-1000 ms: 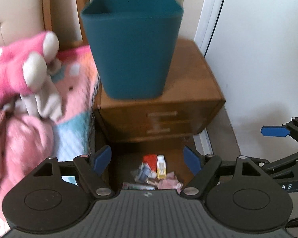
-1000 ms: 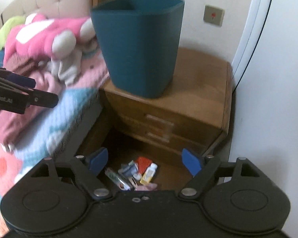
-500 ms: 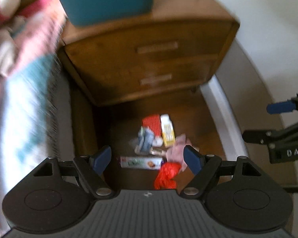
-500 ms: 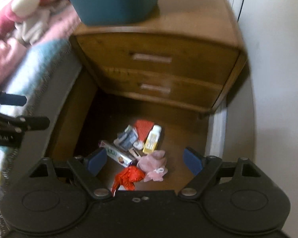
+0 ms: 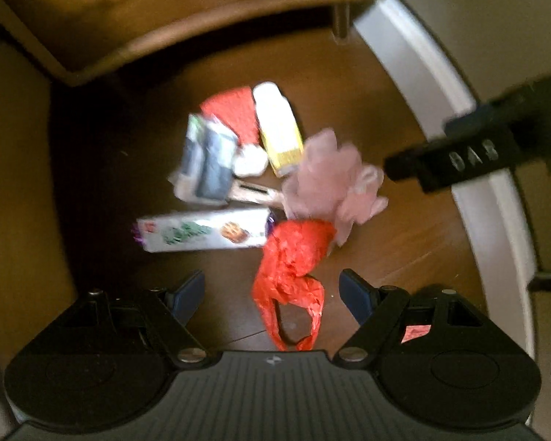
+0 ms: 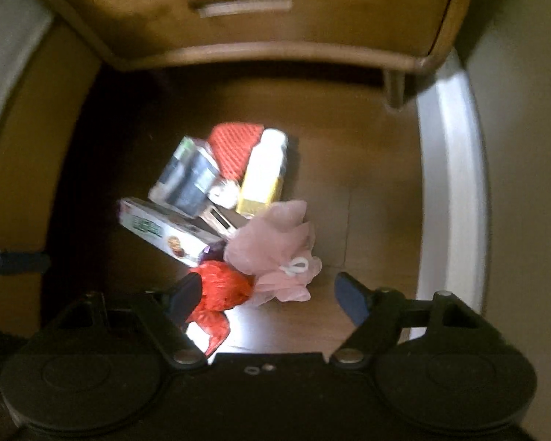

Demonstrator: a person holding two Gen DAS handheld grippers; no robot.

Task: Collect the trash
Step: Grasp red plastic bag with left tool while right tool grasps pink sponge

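Hovering over the floor litter by the nightstand [image 6: 238, 47], the left gripper [image 5: 273, 292] has jaws apart, empty; the right gripper [image 6: 266, 294], jaws closing on nothing, frames the red plastic bag [image 5: 294, 257]. Looks light, limp, slippery: pinch its bunched middle.

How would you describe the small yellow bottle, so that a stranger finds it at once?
On the wooden floor before the nightstand lies a trash pile. The yellow bottle lies at its far edge, beside a red ribbed pouch; only it has a white top.
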